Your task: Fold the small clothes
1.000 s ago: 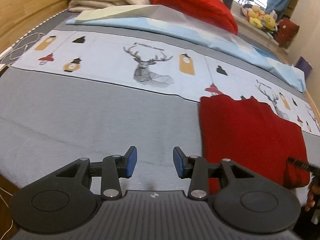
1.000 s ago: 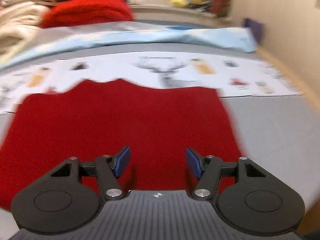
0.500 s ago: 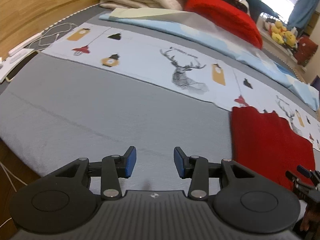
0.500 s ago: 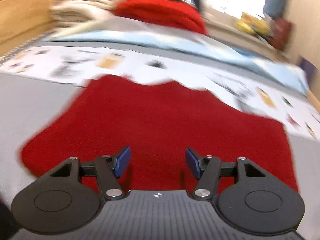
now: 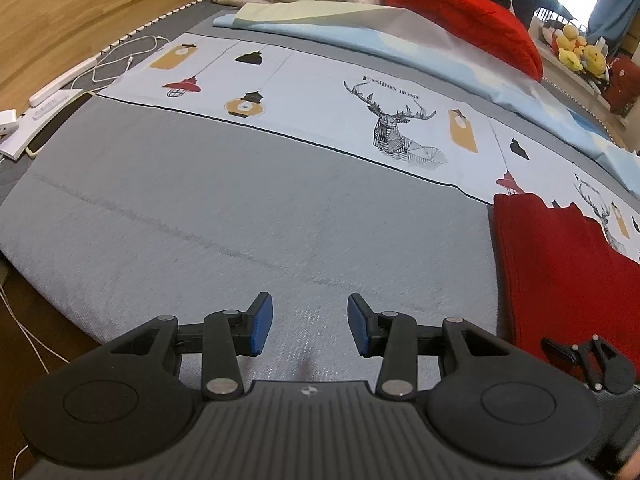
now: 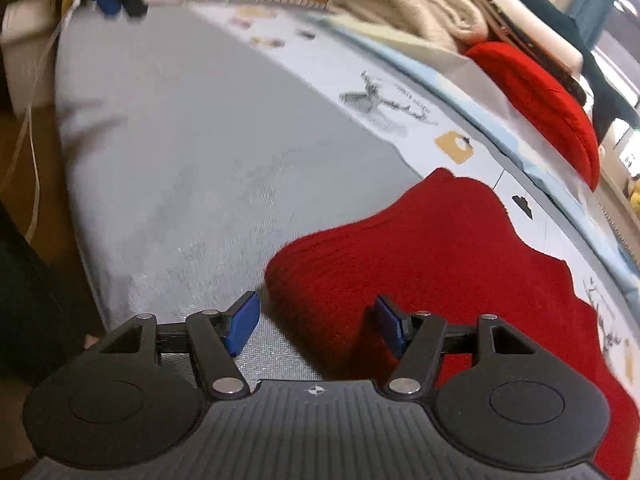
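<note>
Half the red garment [image 6: 460,264] runs past the right view's edge.

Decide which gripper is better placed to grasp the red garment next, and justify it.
Right. The right gripper is open at the red garment's near corner; the left gripper is over bare grey sheet.

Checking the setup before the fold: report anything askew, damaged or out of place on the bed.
Nothing looks damaged or spilled. The red garment lies flat, its far edge overlapping the printed sheet. White cables and a power strip sit at the gray mattress's far-left edge, well away from the garment. Both grippers are open and empty.
</note>
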`<action>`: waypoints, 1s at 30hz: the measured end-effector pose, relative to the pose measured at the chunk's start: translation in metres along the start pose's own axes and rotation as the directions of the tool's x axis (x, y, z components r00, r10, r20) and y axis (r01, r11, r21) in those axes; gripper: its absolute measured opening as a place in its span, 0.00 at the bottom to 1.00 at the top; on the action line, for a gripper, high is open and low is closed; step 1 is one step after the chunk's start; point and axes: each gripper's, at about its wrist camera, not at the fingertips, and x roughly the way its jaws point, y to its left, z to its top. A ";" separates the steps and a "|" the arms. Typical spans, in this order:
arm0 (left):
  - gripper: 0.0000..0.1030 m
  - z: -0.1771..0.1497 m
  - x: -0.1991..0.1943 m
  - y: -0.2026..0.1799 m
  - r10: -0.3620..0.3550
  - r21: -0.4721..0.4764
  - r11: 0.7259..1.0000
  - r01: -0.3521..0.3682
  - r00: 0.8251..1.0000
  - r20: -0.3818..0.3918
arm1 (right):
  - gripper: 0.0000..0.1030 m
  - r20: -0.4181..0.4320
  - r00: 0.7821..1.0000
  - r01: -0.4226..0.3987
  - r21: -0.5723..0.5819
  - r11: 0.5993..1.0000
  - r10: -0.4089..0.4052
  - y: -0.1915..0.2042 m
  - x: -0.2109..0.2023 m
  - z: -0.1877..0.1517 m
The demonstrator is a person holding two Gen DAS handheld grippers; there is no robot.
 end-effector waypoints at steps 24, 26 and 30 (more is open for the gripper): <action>0.45 0.029 -0.004 -0.103 -0.082 0.052 0.995 0.080 0.996 0.027 | 0.17 0.179 0.980 -0.130 0.232 0.964 0.089 -0.017 -0.050 0.043; 0.45 0.034 -0.005 -0.125 -0.117 0.034 0.993 0.116 0.993 0.035 | 0.17 0.229 0.972 -0.142 0.385 0.912 0.054 -0.053 -0.070 0.041; 0.45 0.038 -0.003 -0.182 -0.195 0.060 0.979 0.193 0.980 0.025 | 0.16 0.296 0.950 -0.107 0.614 0.782 -0.102 -0.127 -0.126 0.006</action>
